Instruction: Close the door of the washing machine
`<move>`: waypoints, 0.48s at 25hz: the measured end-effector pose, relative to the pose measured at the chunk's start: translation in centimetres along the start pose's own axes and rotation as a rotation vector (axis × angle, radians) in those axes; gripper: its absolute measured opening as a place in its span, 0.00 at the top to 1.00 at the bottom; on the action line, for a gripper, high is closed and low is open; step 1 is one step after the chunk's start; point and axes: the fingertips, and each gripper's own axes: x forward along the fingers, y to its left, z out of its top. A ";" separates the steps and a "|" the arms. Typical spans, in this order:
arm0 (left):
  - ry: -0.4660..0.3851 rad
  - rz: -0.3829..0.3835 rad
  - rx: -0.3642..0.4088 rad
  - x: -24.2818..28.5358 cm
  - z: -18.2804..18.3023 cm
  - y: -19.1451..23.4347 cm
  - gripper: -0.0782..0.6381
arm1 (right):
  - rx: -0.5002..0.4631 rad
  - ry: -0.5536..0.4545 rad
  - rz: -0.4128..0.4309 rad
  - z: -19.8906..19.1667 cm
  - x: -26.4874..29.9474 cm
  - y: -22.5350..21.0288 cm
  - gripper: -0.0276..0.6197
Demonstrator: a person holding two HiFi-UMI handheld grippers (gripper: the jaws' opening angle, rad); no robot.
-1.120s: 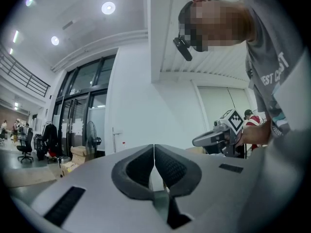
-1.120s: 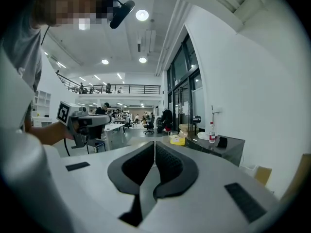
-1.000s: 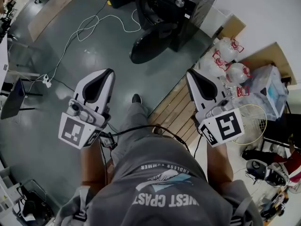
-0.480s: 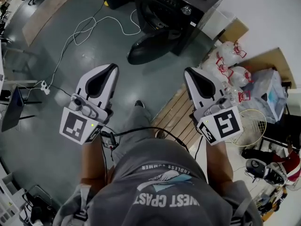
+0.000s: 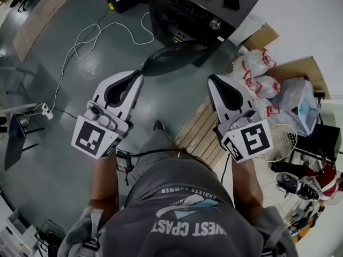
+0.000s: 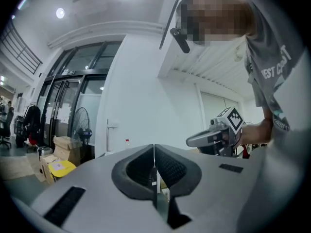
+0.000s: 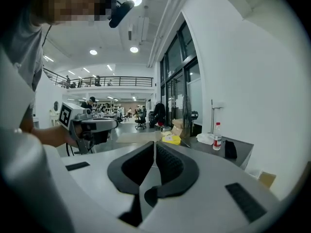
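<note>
The dark washing machine (image 5: 195,12) stands at the top of the head view. Its round door (image 5: 174,57) hangs open toward me, low in front of the drum. My left gripper (image 5: 136,75) is shut and empty, and its tip sits right at the door's near left edge in the picture; I cannot tell if they touch. My right gripper (image 5: 213,80) is also shut on nothing, a little short of the door's right side. In the left gripper view the jaws (image 6: 154,148) meet in a thin line. The right gripper view shows the same (image 7: 154,147), with the machine's top (image 7: 221,152) beyond.
A white cable (image 5: 86,36) loops over the floor at left to a power strip (image 5: 43,110). A wooden pallet (image 5: 199,131) lies under my right gripper. Tied plastic bags (image 5: 257,71) and a wire basket (image 5: 283,141) crowd the right. A bottle (image 7: 217,136) stands on the machine.
Both grippers have moved forward toward the washing machine, which now sits nearer in the head view. The left tip has reached the door's edge in the picture. Both stayed shut.
</note>
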 end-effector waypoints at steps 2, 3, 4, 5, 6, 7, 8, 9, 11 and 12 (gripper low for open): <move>-0.008 -0.019 -0.006 0.8 0.5 1.0 0.87 | -0.003 0.005 -0.014 0.7 1.1 -0.6 0.91; -0.021 -0.031 -0.006 1.2 1.0 1.5 0.87 | -0.003 0.006 -0.020 1.0 1.6 -0.8 0.91; -0.031 -0.041 -0.002 1.6 1.3 1.9 0.87 | -0.003 0.006 -0.026 1.3 2.0 -1.1 0.91; -0.026 -0.047 0.003 1.9 1.3 2.4 0.87 | -0.003 0.006 -0.031 1.5 2.5 -1.5 0.91; -0.010 -0.049 0.006 2.1 1.2 2.9 0.87 | -0.004 0.006 -0.033 1.7 2.9 -1.8 0.91; 0.006 -0.051 0.007 2.4 1.0 3.3 0.87 | -0.004 0.006 -0.035 1.8 3.3 -2.1 0.91; 0.023 -0.053 0.005 2.7 0.8 3.7 0.87 | -0.005 0.006 -0.035 1.8 3.7 -2.4 0.90; 0.036 -0.055 0.002 3.1 0.6 4.0 0.87 | -0.007 0.007 -0.035 1.8 4.1 -2.8 0.90; 0.050 -0.058 0.001 3.9 0.4 4.4 0.87 | -0.013 0.008 -0.036 1.8 4.7 -3.8 0.89; 0.054 -0.059 0.002 4.4 0.3 4.6 0.87 | -0.017 0.010 -0.037 1.7 4.9 -4.3 0.87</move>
